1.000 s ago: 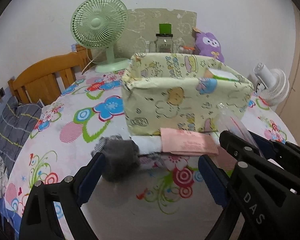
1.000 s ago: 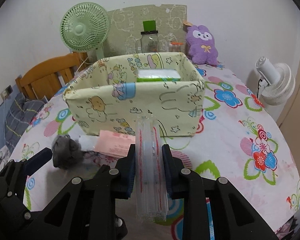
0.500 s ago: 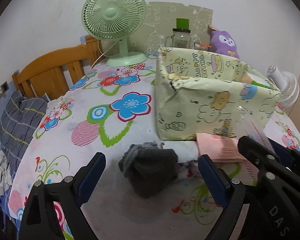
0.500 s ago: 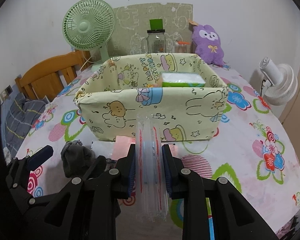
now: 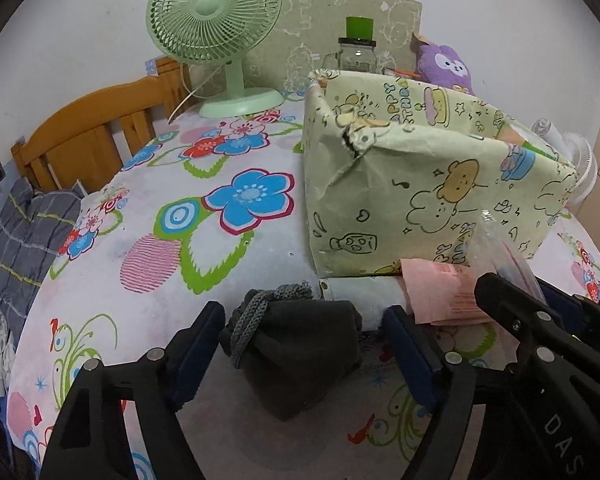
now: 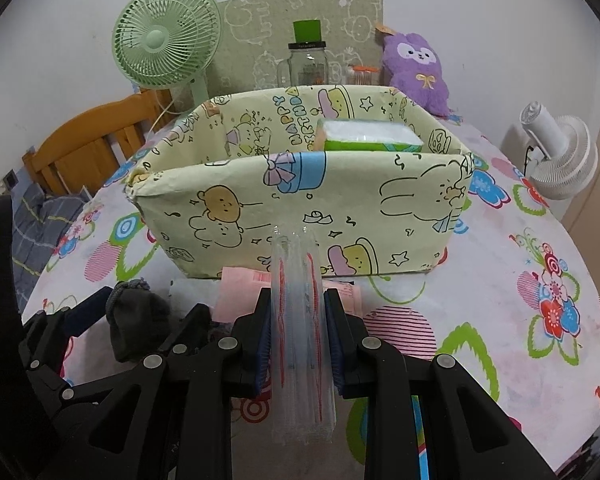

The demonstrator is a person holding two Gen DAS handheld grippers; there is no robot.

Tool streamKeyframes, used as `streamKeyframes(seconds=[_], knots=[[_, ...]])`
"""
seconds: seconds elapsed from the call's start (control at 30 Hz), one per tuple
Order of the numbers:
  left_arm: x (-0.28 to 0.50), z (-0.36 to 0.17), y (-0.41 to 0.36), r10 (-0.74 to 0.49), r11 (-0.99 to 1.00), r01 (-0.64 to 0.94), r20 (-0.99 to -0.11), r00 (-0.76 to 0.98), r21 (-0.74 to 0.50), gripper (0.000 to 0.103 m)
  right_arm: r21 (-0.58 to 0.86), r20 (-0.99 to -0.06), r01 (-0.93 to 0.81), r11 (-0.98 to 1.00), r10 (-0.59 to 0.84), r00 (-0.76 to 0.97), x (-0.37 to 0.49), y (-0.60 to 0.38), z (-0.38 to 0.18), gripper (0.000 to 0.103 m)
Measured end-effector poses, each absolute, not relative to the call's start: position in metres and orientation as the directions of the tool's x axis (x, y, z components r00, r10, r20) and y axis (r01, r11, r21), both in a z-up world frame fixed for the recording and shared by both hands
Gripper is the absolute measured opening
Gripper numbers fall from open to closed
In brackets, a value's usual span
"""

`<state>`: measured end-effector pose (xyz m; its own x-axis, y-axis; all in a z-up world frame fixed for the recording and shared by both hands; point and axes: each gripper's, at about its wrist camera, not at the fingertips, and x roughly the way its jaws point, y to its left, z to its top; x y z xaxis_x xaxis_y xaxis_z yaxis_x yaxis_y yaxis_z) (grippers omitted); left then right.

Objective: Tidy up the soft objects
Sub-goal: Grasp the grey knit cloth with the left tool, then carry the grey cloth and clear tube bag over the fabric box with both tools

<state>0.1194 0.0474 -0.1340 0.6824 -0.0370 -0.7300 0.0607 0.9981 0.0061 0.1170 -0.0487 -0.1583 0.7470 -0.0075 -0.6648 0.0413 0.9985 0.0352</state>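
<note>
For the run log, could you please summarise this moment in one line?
left gripper: closing around grey sock, no grip yet | right gripper: shut on clear bag | storage box: ahead

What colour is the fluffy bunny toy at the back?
Purple, with a white face and a small gold bow; the toy shows best in the right wrist view.

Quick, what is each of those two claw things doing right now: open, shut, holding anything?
Left gripper: open, jaws just closing in around the grey sock bundle, not yet gripping.
Right gripper: shut on the clear plastic packet.
</note>
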Motion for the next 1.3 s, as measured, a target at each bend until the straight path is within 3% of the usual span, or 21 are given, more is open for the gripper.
streamKeyframes(seconds=[0.13, 0.33, 1.3], knots=[[0.118, -0.135, 0.047, -0.025, 0.998, 0.055, -0.734, 0.678, 0.017, 0.065, 0.05, -0.677, 0.043, 0.998, 0.002, 0.736, 0.12, -0.05, -0.163, 0.027], [0.115, -0.135, 0.047, -0.015, 0.999, 0.044, -0.736, 0.677, 0.02, 0.061, 0.054, -0.679, 0.034, 0.998, 0.012, 0.734, 0.12, -0.05, -0.164, 0.027], [0.072, -0.107, 0.006, -0.061, 0.997, 0.084, -0.705, 0.707, -0.003, 0.057, 0.092, -0.626, 0.031, 0.995, 0.034, 0.779, 0.076, -0.079, -0.142, 0.028]])
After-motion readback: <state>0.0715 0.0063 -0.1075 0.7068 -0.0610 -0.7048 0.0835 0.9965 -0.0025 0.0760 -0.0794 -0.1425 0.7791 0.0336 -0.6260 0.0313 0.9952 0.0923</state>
